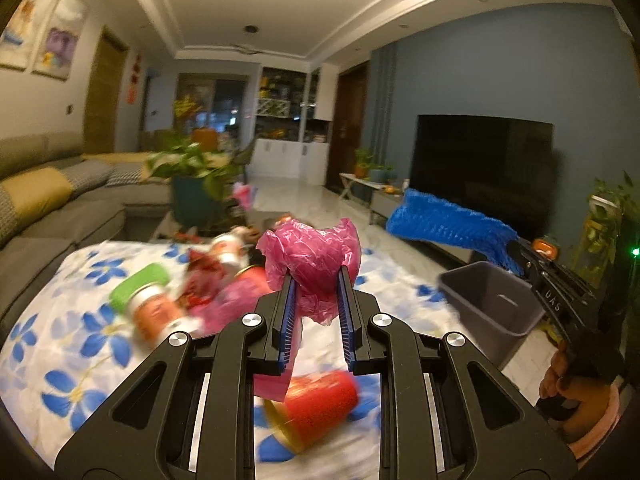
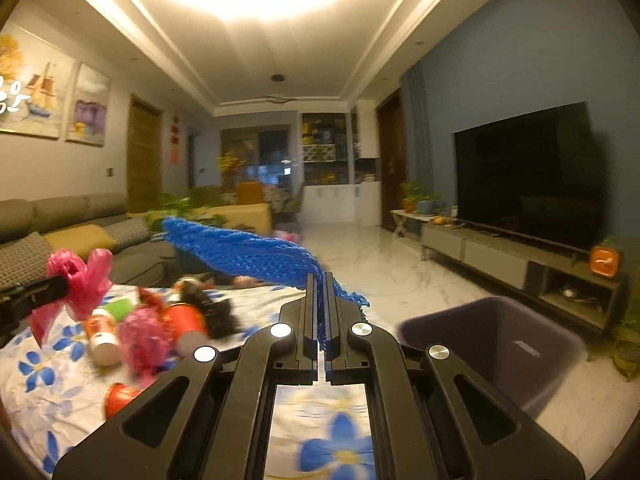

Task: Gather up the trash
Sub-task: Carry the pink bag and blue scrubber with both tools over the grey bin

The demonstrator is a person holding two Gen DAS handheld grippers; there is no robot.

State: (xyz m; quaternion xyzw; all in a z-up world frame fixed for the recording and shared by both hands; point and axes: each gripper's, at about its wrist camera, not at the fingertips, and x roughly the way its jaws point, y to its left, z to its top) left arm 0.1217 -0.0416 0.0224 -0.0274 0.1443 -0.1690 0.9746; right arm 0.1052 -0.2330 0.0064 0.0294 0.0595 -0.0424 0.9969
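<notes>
My left gripper is shut on a crumpled pink plastic bag and holds it above the flowered tablecloth. It also shows in the right wrist view with the pink bag. My right gripper is shut on a blue foam net, held up near the grey bin. In the left wrist view the right gripper holds the blue net over the bin.
On the cloth lie a green-capped bottle, a red cup, pink wrappers and a red can. A sofa stands left, a TV on a low stand right, a potted plant behind the table.
</notes>
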